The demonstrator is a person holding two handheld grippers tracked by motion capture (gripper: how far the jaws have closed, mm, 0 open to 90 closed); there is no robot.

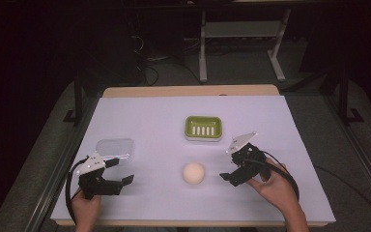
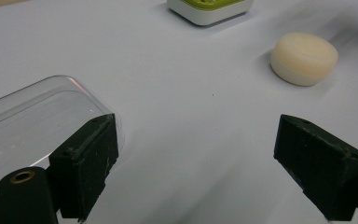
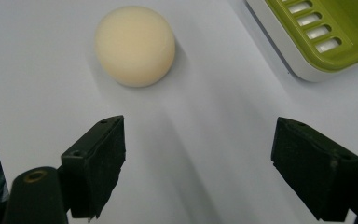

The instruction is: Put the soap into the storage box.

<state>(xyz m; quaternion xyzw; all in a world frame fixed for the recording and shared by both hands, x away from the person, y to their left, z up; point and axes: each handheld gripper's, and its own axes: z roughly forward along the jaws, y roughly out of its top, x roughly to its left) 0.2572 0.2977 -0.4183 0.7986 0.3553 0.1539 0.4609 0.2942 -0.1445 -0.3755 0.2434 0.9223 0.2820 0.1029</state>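
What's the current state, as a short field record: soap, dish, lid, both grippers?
soap: round cream bar, lying on the white table cover, between the two grippers, touching neither
soap dish: green and white, behind the soap, nothing in it
clear lid: flat on the cover, just beyond the left gripper
left gripper: jaws open, holding nothing
right gripper: jaws open, holding nothing, aimed toward the soap
contact: none

one soap (image 1: 193, 173), one dish (image 1: 203, 128), one lid (image 1: 115, 148)
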